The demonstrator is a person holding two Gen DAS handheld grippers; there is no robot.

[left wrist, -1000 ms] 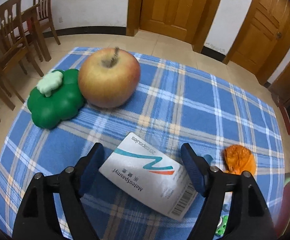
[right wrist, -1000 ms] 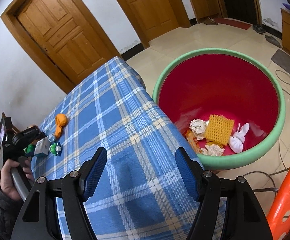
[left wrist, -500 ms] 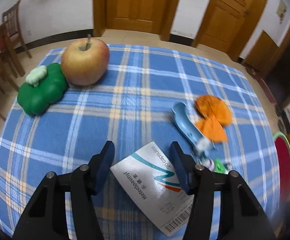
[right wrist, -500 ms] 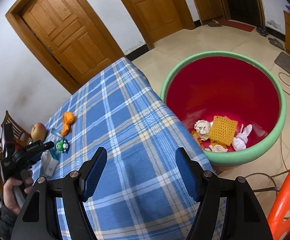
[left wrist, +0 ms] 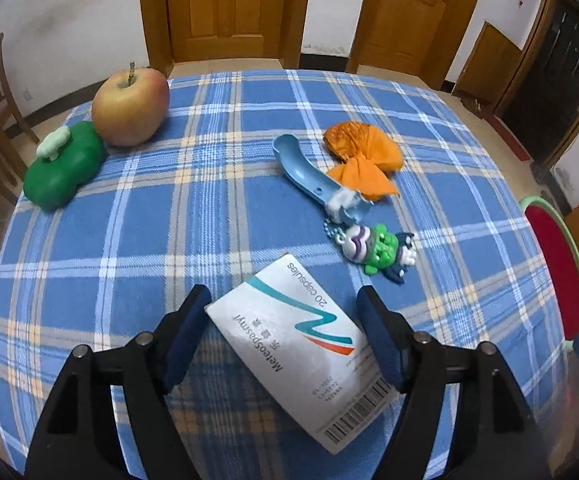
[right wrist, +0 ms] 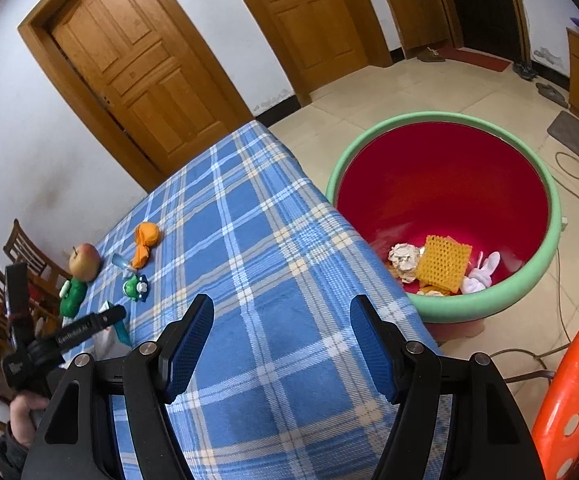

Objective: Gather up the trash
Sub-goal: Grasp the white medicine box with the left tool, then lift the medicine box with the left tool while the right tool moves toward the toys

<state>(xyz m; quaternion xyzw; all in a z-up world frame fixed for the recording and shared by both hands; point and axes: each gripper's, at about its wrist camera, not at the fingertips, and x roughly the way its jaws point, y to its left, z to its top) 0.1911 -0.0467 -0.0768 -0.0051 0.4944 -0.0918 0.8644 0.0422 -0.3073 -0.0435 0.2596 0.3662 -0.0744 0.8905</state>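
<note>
Blue plaid cloth covers the table (left wrist: 217,208), which carries everything but the bin. Just off the table's edge on the floor stands the red tub (right wrist: 445,184) with a green rim, holding crumpled paper (right wrist: 403,258), an orange foam net (right wrist: 443,264) and a white scrap (right wrist: 479,276) at its bottom. An orange plastic stool (right wrist: 573,396) sits near the tub.

On the table, the left tool (left wrist: 283,332) has its blue-padded jaws spread apart on either side of a white medicine box (left wrist: 289,344) printed "MeteoSpasmyl" and "20 capsules". The box sits tilted between the pads; whether either pad actually touches it cannot be told. The right tool (right wrist: 281,342) hangs over the near end of the table with its jaws wide apart and nothing between them.

Farther back, a red-yellow apple (left wrist: 129,108) stands upright, touching a green clover-shaped toy (left wrist: 63,168) beside it. Towards the tub side lies an orange crumpled wrapper (left wrist: 363,160), twisted in the middle, just beside a light blue plastic scoop (left wrist: 309,174) with a white wad at its broad end. Near the scoop's end lies a small green frog keychain (left wrist: 379,250), smallest of the lot, well apart from the apple.
</note>
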